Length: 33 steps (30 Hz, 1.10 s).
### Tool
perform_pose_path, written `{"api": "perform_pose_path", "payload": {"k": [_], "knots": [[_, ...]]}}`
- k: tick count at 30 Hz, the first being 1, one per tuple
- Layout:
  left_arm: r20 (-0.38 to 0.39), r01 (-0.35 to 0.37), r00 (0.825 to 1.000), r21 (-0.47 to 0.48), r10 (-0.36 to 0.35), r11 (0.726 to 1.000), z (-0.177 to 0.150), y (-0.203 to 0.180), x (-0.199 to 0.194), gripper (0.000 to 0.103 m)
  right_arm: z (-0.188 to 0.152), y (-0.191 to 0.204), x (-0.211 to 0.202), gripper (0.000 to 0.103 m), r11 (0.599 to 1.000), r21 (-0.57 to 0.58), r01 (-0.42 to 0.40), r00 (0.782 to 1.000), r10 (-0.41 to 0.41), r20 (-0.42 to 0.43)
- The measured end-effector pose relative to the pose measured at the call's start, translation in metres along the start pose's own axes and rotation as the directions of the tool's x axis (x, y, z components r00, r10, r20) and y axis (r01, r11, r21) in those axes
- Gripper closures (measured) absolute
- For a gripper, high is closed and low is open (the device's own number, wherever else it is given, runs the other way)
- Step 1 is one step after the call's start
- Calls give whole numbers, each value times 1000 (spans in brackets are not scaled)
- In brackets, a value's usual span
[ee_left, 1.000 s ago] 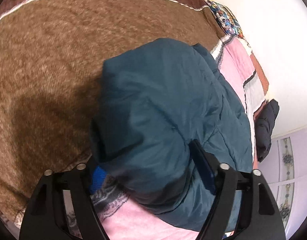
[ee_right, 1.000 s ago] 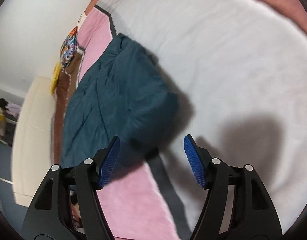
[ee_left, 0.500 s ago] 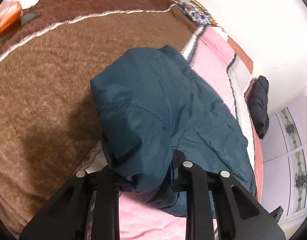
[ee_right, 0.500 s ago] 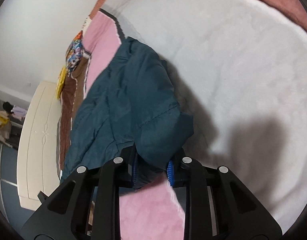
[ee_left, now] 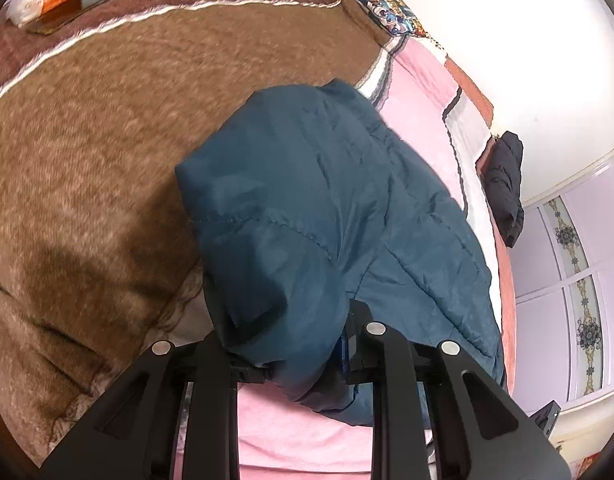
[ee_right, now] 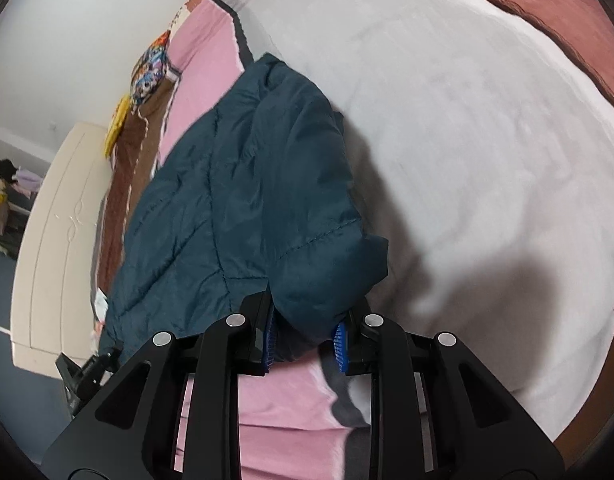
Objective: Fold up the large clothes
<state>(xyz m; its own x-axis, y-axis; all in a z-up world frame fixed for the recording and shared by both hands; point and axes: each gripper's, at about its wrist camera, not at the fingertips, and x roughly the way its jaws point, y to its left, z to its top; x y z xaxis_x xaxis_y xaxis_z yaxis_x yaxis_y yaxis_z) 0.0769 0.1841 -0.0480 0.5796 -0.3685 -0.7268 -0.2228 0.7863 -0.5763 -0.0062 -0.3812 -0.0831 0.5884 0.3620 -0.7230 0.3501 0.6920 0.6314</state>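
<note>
This is a bedroom in a home. A big bed (ee_left: 419, 92) fills most of both views, covered with soft blankets: a fuzzy brown blanket (ee_left: 107, 128), a pink blanket (ee_right: 291, 404) and a white fluffy blanket (ee_right: 467, 140). A pillow with cartoon pictures (ee_right: 151, 68) lies at the far edge of the bed by the plain white wall. Past the bed's edge stand a cream wardrobe (ee_right: 55, 240) and pale purple closet doors with flower patterns (ee_left: 575, 280).

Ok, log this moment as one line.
left gripper: shut on teal jacket | right gripper: shut on teal jacket | jacket end lifted off bed
</note>
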Motion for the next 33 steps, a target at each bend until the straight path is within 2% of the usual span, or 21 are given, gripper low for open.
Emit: {"api": "perform_pose_path", "payload": {"k": [2,5,7,8,10,12,13,14,15,16,17,19,20,24,27,29,33], "knots": [[0,-7,1000,-5,7,1000,-3,4,7,78,-2,-2,5,77,1000,-12,26,1000,-26,-5],[7,-19,1000,-21,19,1000,-8,8,12,68,-2,-3,10,68,998,-10,66,998,-66,-2],[6,-18,1000,-49,18,999,-8,12,12,57,-2,-5,1,52,995,-10,103,995,-103,1],[6,-14,1000,-67,15,998,-8,15,11,54,-1,-6,-3,51,994,-14,108,994,-108,5],[7,-5,1000,-89,6,996,-7,20,11,49,0,-10,-19,51,991,-17,133,991,-133,26],[8,9,1000,-93,-8,996,-7,22,11,49,-1,-6,-39,51,977,-24,212,973,-208,102],[9,14,1000,-93,-14,996,-7,25,11,49,0,2,-55,51,954,-51,294,943,-281,180],[9,21,1000,-94,-20,995,-7,27,11,49,1,12,-63,51,936,-86,340,920,-313,235],[10,29,1000,-95,-28,995,-7,28,11,49,1,27,-69,58,918,-139,371,904,-323,282],[12,35,999,-96,-34,995,-7,29,12,49,0,41,-69,74,907,-189,377,901,-312,302],[14,38,999,-97,-37,995,-7,29,13,49,-1,62,-66,80,895,-253,366,907,-283,311],[29,45,999,-96,-43,994,-8,29,14,49,-5,105,-49,98,873,-381,306,935,-200,293],[34,44,999,-92,-41,995,-8,28,14,49,-6,123,-37,100,860,-431,273,949,-166,270],[55,32,998,-45,-29,998,-11,22,13,49,-2,200,21,103,803,-568,180,975,-72,208],[66,23,998,-22,-22,999,-12,18,11,49,10,241,69,103,786,-597,160,982,-67,174],[74,10,997,-7,-10,1000,-13,16,11,49,16,263,101,103,774,-608,178,981,-94,168],[82,-21,996,33,18,999,-14,11,11,49,26,284,140,103,755,-623,207,978,-139,157]]}}
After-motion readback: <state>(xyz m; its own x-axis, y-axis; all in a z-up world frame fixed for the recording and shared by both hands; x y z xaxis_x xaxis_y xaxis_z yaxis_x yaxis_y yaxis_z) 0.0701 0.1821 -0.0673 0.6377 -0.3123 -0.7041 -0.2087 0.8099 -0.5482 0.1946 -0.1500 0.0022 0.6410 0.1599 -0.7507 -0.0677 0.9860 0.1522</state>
